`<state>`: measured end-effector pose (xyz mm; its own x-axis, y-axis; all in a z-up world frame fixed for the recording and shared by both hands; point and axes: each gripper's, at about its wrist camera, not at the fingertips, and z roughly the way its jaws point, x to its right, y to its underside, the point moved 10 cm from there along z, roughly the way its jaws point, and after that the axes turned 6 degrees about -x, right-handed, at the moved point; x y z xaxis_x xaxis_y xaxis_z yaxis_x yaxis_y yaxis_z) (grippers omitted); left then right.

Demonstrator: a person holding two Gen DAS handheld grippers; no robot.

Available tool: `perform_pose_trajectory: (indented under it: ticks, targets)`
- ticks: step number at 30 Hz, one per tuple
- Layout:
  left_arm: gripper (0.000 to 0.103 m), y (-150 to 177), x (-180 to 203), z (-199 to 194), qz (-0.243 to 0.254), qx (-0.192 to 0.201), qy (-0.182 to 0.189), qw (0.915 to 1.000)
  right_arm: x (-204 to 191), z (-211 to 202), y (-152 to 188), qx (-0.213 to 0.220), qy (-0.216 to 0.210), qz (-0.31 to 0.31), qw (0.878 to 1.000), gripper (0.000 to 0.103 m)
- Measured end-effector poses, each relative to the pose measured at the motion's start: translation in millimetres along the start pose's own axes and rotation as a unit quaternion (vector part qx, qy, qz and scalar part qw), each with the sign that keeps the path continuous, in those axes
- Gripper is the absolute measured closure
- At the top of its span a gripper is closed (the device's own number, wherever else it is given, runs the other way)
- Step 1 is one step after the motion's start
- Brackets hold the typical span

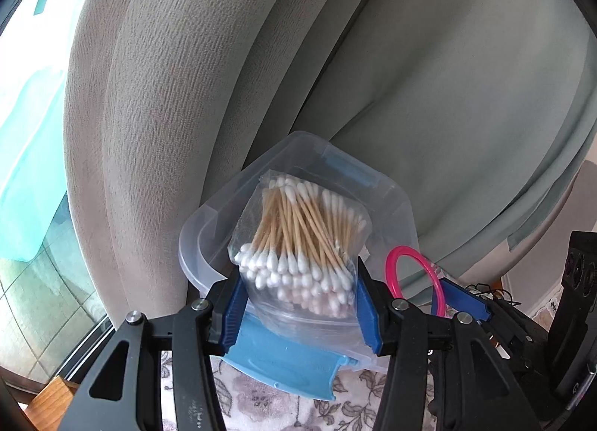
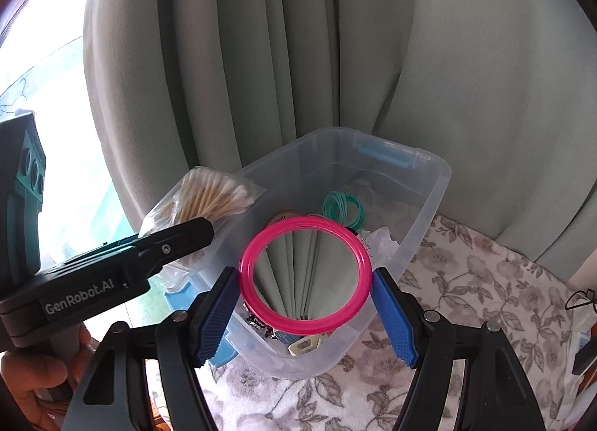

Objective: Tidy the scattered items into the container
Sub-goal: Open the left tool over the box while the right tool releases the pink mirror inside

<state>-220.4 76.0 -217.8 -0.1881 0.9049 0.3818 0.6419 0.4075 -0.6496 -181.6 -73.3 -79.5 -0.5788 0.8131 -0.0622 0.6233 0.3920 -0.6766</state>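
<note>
A clear bag of cotton swabs (image 1: pixel 298 241), wooden sticks with white tips, is pinched between the blue pads of the left gripper (image 1: pixel 300 304), held above the clear plastic container's (image 2: pixel 425 229) left rim. To its right, one round mirror with a pink rim (image 2: pixel 306 274) is clamped in the right gripper (image 2: pixel 306 315) over the container's open middle. Inside lie teal rings (image 2: pixel 341 209) and small items. The container stands on a floral-clothed desk (image 2: pixel 485 304).

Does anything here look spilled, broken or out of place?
Nothing spilled or broken. The left claw holds a bag of cotton swabs and the right claw a pink-rimmed mirror, both above the clear plastic bin.
</note>
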Motion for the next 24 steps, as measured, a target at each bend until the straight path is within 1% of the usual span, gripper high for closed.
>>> perform_pose_trajectory:
  ticks: [5, 12, 19, 24]
  targets:
    - [0.050, 22, 25, 23, 0.002, 0.001, 0.001, 1.0000, -2, 9, 3, -0.013, 0.003, -0.004, 1.000, 0.028]
    - [0.049, 55, 69, 54, 0.003, 0.001, 0.001, 1.0000, -2, 15, 1, -0.014, 0.006, -0.010, 1.000, 0.027]
    - [0.039, 95, 122, 82, 0.011, 0.000, 0.002, 0.9999, -5, 15, 1, -0.017, 0.009, -0.016, 1.000, 0.027]
    - [0.035, 126, 163, 103, 0.015, -0.002, 0.001, 0.9999, -7, 13, 2, -0.019, 0.013, -0.020, 1.000, 0.027]
